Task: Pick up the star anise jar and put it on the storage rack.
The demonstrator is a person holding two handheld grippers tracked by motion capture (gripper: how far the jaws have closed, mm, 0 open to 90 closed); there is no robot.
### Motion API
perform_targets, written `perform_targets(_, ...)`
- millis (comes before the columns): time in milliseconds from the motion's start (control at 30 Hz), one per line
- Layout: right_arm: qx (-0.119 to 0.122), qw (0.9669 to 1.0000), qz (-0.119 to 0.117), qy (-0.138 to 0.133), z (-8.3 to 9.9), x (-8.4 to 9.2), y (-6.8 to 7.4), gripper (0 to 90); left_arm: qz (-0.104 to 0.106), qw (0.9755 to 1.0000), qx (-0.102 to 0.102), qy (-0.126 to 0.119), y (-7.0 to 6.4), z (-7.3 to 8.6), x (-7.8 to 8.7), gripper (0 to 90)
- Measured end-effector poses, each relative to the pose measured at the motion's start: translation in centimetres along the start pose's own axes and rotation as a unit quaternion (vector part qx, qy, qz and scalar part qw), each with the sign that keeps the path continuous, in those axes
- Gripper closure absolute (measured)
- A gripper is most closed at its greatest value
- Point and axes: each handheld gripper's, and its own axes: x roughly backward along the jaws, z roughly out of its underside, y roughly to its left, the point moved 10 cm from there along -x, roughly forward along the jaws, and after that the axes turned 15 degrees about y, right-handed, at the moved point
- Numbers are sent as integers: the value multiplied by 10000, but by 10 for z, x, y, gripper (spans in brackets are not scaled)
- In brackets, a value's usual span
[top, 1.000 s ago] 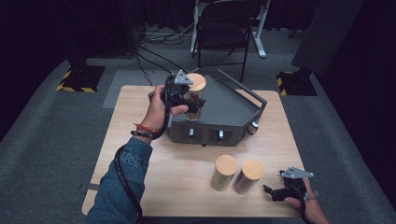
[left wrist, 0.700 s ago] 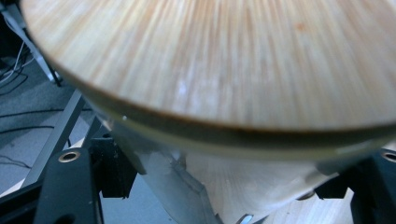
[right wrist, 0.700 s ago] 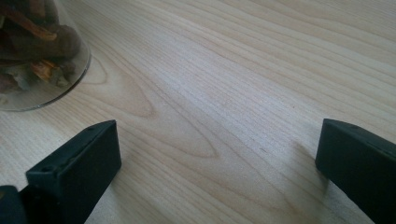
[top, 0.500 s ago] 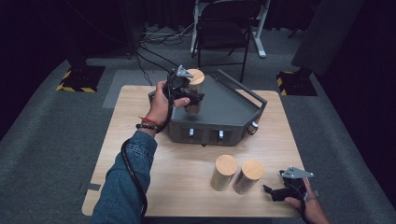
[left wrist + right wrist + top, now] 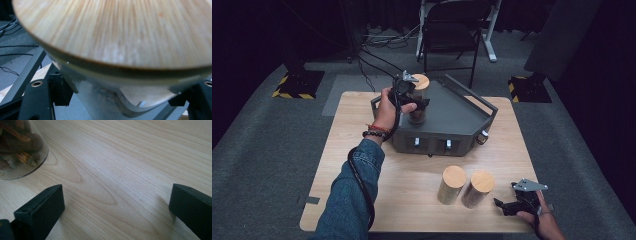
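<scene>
left tongs (image 5: 412, 102) are clamping the upright wood-lidded jar (image 5: 418, 100) over the grey tray (image 5: 462, 117) at upper centre, while right tongs (image 5: 507, 206) are sitting wide open on the desk (image 5: 362, 150), lower right.

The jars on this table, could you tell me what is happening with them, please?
A person holds a gripper in each hand. The left gripper is shut on a wooden-lidded jar and holds it over the grey tray at the far side of the table. Two more jars stand side by side near the front edge. The right gripper rests open on the table just right of them, holding nothing.
</scene>
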Motion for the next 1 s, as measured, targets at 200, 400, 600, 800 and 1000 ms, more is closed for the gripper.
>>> perform_targets(200,2,10000,0,0,0,0,0,0,-11,10000,44,54,2,3,-6,246)
perform_targets(400,3,10000,-1,0,0,0,0,0,-51,9999,79,103,5,7,-12,246)
perform_targets(600,3,10000,-1,0,0,0,0,0,-18,9999,114,32,6,8,-14,246)
perform_targets(800,4,10000,0,0,0,0,0,0,5,9999,130,-78,7,8,-15,245)
perform_targets(1000,4,10000,-1,0,0,0,0,0,-8,9999,93,-141,7,8,-15,239)
